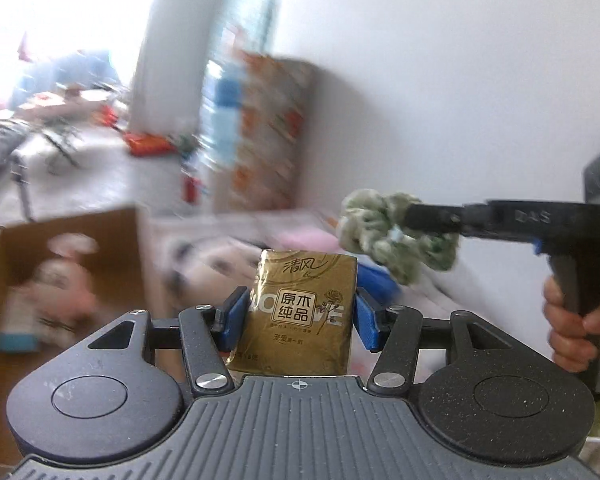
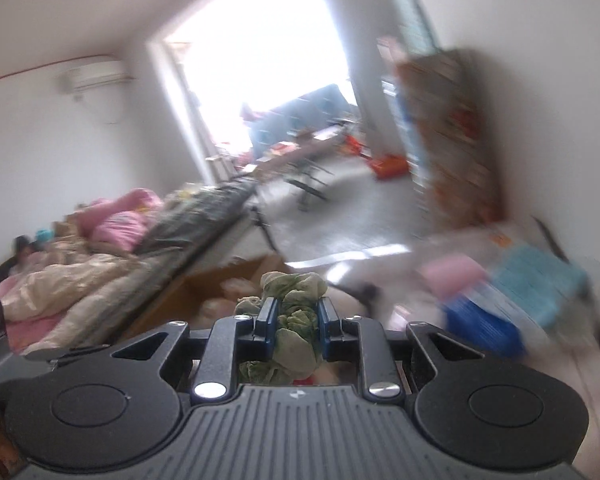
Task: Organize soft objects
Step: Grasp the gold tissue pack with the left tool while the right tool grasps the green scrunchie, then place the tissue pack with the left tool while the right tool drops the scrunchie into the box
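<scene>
My left gripper (image 1: pixel 300 316) is shut on a gold tissue pack (image 1: pixel 304 300) that stands upright between its blue pads, lifted above the surface. To its right a hand (image 1: pixel 572 332) holds my right gripper (image 1: pixel 410 216), whose black fingers clamp a green and white scrunchie (image 1: pixel 396 240). In the right wrist view the scrunchie (image 2: pixel 296 320) fills the narrow gap between the blue pads of the right gripper (image 2: pixel 296 320). An open cardboard box (image 1: pixel 112 240) lies at the lower left with soft toys (image 1: pixel 60 276) inside; the same box (image 2: pixel 204 288) shows beyond the scrunchie.
Pink and blue soft items (image 1: pixel 376 276) lie blurred behind the tissue pack. A bed with pink and beige bedding (image 2: pixel 80 264) fills the left of the right wrist view. A tall patterned cabinet (image 1: pixel 268 136) stands by the white wall, and a blue packet (image 2: pixel 484 328) lies at the right.
</scene>
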Tool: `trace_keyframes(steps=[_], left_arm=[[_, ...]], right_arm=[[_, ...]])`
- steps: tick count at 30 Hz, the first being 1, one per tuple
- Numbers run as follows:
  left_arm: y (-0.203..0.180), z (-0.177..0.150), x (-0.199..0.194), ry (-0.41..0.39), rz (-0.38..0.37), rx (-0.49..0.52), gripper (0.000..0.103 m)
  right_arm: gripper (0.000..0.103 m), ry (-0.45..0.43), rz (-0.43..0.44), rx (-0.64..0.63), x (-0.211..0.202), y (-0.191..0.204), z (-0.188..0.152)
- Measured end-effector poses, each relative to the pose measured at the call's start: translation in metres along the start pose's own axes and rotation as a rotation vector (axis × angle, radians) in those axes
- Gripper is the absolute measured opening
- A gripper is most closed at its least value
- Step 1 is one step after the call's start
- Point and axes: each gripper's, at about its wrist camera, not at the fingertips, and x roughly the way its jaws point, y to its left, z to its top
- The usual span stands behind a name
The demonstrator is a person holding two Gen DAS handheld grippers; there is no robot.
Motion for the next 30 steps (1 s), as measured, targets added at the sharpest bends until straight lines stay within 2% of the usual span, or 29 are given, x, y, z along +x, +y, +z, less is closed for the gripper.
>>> trace_keyframes(steps=[3, 5, 7, 10, 16, 18, 23, 30], left_arm=[[0.030, 0.018, -0.014, -0.046, 0.097, -0.034, 0.054], [0.052, 0.027, -0.011, -0.044, 0.138, -0.073, 0.054], [0.076, 0.035, 0.000, -0.017, 0.180, -0.114, 0.054], [0.109, 0.042, 0.034, 0.067, 0.240, -0.168, 0.054], [0.179, 0.034, 0.106, 0.289, 0.285, -0.324, 0.054], [0.191, 0.030, 0.125, 0.341, 0.297, -0.334, 0.054], [0.211, 0.021, 0.165, 0.420, 0.364, -0.312, 0.054], [0.216, 0.010, 0.197, 0.481, 0.308, -0.349, 0.055]], right_arm=[[0.022, 0.003, 0.088, -0.045, 0.028, 0.029, 0.024], [0.022, 0.026, 0.141, -0.066, 0.055, 0.046, 0.038], [0.022, 0.062, 0.180, -0.081, 0.082, 0.064, 0.049], [0.022, 0.142, 0.205, -0.106, 0.137, 0.087, 0.061], [0.022, 0.333, 0.166, -0.136, 0.254, 0.104, 0.065], [0.022, 0.399, 0.141, -0.149, 0.286, 0.104, 0.061], [0.022, 0.531, 0.066, -0.214, 0.346, 0.108, 0.052], [0.022, 0.617, 0.005, -0.339, 0.390, 0.115, 0.041]])
